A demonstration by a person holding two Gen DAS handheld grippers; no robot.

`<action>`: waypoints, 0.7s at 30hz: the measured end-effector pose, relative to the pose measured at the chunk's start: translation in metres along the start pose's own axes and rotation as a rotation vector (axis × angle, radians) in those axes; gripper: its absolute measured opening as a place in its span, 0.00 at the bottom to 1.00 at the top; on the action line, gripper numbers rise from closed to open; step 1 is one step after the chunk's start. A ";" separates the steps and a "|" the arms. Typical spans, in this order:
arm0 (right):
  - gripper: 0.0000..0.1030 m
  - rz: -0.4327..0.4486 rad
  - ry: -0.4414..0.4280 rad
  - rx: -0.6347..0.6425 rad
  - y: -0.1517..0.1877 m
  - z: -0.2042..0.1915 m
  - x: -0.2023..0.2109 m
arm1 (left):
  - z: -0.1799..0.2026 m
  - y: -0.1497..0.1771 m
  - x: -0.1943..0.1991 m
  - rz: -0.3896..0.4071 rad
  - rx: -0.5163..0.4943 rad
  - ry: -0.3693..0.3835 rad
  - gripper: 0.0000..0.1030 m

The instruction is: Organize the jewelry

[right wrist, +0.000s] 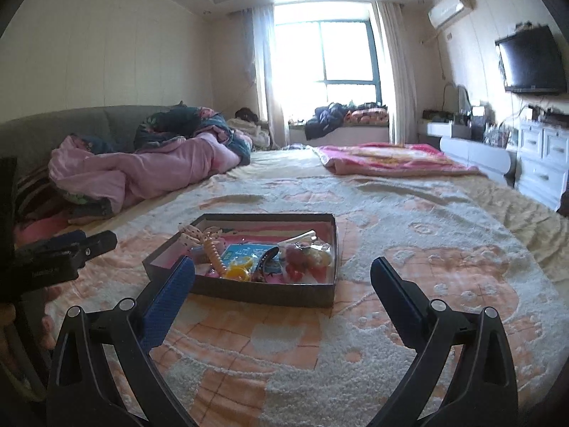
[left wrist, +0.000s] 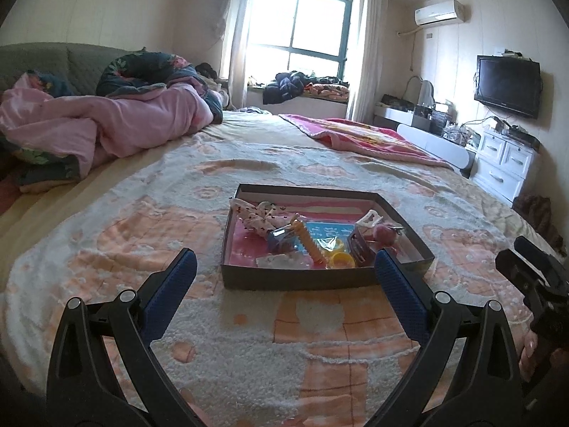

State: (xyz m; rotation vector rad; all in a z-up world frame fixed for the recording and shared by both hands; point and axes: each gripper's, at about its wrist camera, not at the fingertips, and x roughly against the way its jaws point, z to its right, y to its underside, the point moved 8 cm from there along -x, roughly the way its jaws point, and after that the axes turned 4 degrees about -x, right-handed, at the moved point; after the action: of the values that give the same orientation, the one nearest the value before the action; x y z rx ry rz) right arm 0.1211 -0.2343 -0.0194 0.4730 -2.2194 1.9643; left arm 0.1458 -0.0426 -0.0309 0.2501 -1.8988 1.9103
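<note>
A shallow dark tray (left wrist: 322,281) sits flat on a bed (left wrist: 213,185) covered with a fuzzy cream and peach blanket (right wrist: 409,249). Inside the tray lies a jumble of jewelry (left wrist: 313,240): a spotted fabric bow (left wrist: 261,215), an orange coiled band (right wrist: 214,254), yellow rings (left wrist: 341,258), a white clip (left wrist: 370,219) and a blue card (right wrist: 245,252) underneath.

The left claw (left wrist: 284,277) hovers above the blanket just short of the tray, its blue-padded fingers spread wide and holding nothing. The right claw (right wrist: 282,279) hangs likewise, spread and empty, with the tray between its fingertips in view.

A rumpled pink quilt (left wrist: 117,121) is heaped at the bed's left, and a pink blanket (right wrist: 387,160) lies at the far right. Beyond are a bright window (right wrist: 323,60) with curtains, a wall air conditioner (left wrist: 439,12), a TV (left wrist: 508,85) and white drawers (right wrist: 544,163).
</note>
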 end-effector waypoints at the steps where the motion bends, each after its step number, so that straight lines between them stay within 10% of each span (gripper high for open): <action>1: 0.94 0.010 0.004 0.010 0.002 -0.001 0.001 | 0.001 0.001 0.000 0.003 -0.007 -0.002 0.89; 21: 0.94 0.088 0.079 0.025 0.003 0.014 -0.012 | 0.008 0.008 -0.010 0.025 -0.029 0.023 0.89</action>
State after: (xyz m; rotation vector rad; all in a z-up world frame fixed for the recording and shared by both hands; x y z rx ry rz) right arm 0.1322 -0.2460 -0.0281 0.2995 -2.2056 2.0186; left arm 0.1496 -0.0521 -0.0421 0.1953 -1.9222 1.8922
